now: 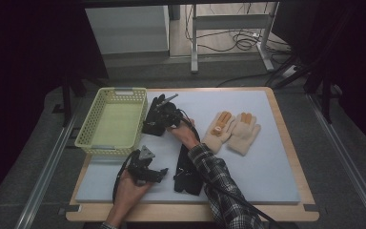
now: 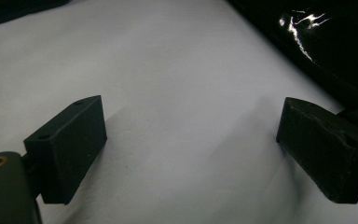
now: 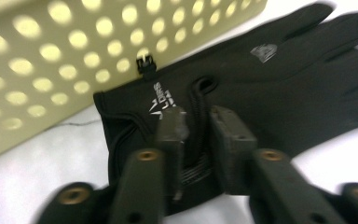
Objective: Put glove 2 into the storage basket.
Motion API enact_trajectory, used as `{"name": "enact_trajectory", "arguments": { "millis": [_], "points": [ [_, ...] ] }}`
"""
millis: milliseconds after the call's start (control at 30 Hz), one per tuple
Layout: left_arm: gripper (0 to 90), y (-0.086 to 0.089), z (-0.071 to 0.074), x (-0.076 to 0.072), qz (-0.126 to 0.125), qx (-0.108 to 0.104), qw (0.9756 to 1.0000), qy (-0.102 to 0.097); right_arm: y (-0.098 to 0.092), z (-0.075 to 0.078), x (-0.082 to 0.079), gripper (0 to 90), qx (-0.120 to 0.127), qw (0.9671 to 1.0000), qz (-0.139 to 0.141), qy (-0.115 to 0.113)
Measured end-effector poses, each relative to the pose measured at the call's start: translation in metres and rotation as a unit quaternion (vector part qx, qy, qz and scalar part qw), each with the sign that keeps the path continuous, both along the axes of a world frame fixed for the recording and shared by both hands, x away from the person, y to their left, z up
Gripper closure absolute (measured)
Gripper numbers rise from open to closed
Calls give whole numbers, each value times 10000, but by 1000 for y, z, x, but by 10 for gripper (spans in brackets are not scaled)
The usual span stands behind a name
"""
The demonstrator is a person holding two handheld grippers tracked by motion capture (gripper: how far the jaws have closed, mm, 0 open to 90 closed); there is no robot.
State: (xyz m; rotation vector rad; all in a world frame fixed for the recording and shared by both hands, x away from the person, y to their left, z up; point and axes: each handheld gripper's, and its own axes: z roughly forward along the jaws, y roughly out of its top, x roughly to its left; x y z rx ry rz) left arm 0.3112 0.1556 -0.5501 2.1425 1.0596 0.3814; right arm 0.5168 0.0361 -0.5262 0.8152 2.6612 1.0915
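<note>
looking down from the high view, the right gripper point(image 1: 164, 110) sits on a black glove point(image 1: 154, 119) beside the yellow basket point(image 1: 110, 122). left gripper view: left gripper point(image 2: 191, 144) jaws spread wide over the white mat point(image 2: 177, 70). right gripper view: jaws pinch a fold of the glove.

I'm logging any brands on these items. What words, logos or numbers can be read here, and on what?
Black glove by the basket, near its cuff: white logo with lettering, too blurred to read.
Same glove, near a finger: a small grey mark, unreadable.
Tan gloves: no text visible.
</note>
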Motion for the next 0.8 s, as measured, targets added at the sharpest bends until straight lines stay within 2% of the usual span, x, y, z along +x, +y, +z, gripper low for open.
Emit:
{"name": "enact_trajectory", "arguments": {
  "millis": [67, 100, 200, 333, 367, 433, 467, 533, 600, 667, 800],
  "points": [
    [83, 0, 0, 0, 1, -1, 10000, 1, -1, -1, 1, 864, 33, 10000, -89, 22],
    [83, 0, 0, 0, 0, -1, 10000, 0, -3, -1, 2, 876, 73, 9999, -105, 70],
    [83, 0, 0, 0, 0, -1, 10000, 0, -8, 5, -3, 882, 42, 9999, -108, -2],
    [83, 0, 0, 0, 1, 1, 10000, 0, -26, 18, -21, 882, 120, 9999, -21, -35],
    [83, 0, 0, 0, 9, -8, 10000, 1, -32, 20, -28, 881, 142, 9999, 15, 0],
    [83, 0, 0, 0, 0, 7, 10000, 2, -44, 22, -40, 868, 187, 9992, 199, 298],
    [83, 0, 0, 0, -1, 8, 10000, 3, -49, 24, -46, 854, 167, 9991, 283, 272],
    [83, 0, 0, 0, -1, 12, 10000, 4, -57, 27, -50, 731, 235, 9993, 264, 129],
    [82, 0, 0, 0, -2, 11, 10000, 3, -59, 28, -44, 626, 286, 9995, 152, 7],
    [83, 0, 0, 0, 3, -3, 10000, 4, -55, 26, -37, 546, 187, 9996, 139, -186],
    [83, 0, 0, 0, -2, 2, 10000, 4, -41, 10, -20, 411, 4, 9997, 111, -219]
  ]
}}
